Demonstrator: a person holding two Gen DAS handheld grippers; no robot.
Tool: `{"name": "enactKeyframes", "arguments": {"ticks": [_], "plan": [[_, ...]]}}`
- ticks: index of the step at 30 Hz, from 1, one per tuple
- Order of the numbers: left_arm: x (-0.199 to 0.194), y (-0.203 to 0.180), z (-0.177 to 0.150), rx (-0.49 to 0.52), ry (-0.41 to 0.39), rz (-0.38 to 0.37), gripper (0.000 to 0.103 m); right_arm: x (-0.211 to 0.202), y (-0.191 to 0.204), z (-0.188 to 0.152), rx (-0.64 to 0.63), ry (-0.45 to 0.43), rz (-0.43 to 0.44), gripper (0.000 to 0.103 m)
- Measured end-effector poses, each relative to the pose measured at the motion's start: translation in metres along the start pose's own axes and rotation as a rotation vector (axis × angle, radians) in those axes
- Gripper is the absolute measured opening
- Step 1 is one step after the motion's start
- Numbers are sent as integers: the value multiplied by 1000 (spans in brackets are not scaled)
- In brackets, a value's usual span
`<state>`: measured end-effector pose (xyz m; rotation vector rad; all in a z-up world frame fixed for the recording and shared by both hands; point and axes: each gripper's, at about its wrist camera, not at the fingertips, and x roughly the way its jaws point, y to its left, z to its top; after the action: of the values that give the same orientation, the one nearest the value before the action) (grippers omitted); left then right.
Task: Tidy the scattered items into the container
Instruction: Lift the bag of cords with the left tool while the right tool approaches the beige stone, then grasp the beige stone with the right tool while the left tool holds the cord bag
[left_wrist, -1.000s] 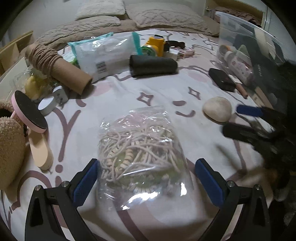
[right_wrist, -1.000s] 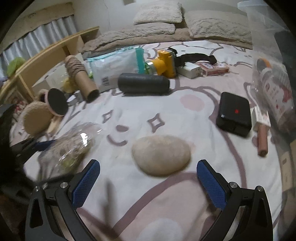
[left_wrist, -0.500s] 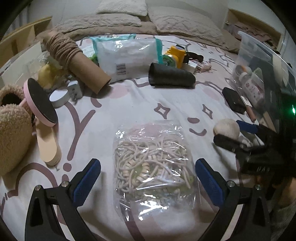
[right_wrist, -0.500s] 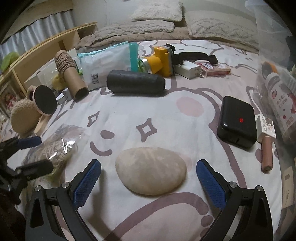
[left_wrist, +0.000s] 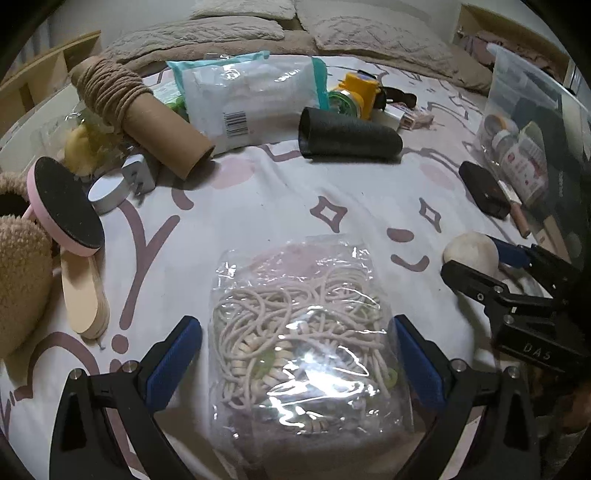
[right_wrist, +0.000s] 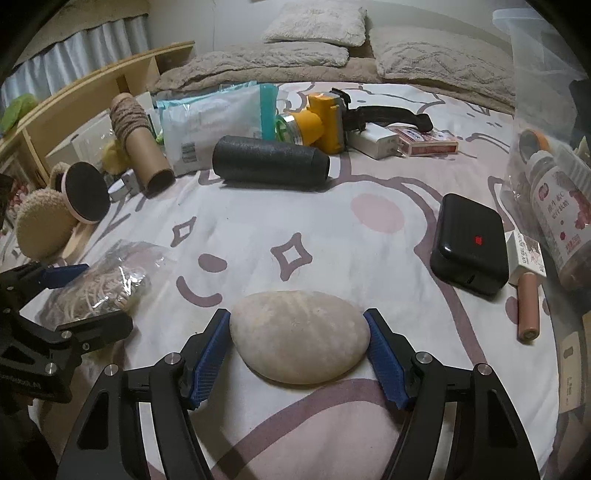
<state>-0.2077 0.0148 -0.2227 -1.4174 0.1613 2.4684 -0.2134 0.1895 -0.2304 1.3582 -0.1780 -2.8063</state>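
Two grabs set up, one per hand. Right gripper (right_wrist: 298, 350) straddles the pale stone (right_wrist: 299, 336) on the bed (right_wrist: 332, 236), jaws closing across the stone's long axis, which runs side to side between the pads; pads look at or just off its ends, contact unclear. Left gripper (left_wrist: 297, 363) is wide, pads clear of the clear bag of cord (left_wrist: 306, 343) lying between them. Container (right_wrist: 546, 122) sits to the right, so the right hand is nearer.

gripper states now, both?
Left gripper: open, straddling the bag.
Right gripper: closing on the stone, pads at its sides.
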Motion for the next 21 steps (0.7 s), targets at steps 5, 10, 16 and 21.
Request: {"name": "enactKeyframes", "arguments": {"ticks": [5, 10, 16, 21], "plan": [[2, 1, 2, -20, -3, 14, 91, 4, -2, 0, 2, 20, 7, 75], [1, 0, 1, -19, -12, 21, 87, 4, -2, 0, 4, 17, 12, 75], [-3, -3, -1, -14, -20, 8, 79, 3, -2, 0, 5, 9, 14, 76], [-9, -5, -6, -20, -36, -5, 72, -1, -1, -1, 3, -11, 1, 73]]}}
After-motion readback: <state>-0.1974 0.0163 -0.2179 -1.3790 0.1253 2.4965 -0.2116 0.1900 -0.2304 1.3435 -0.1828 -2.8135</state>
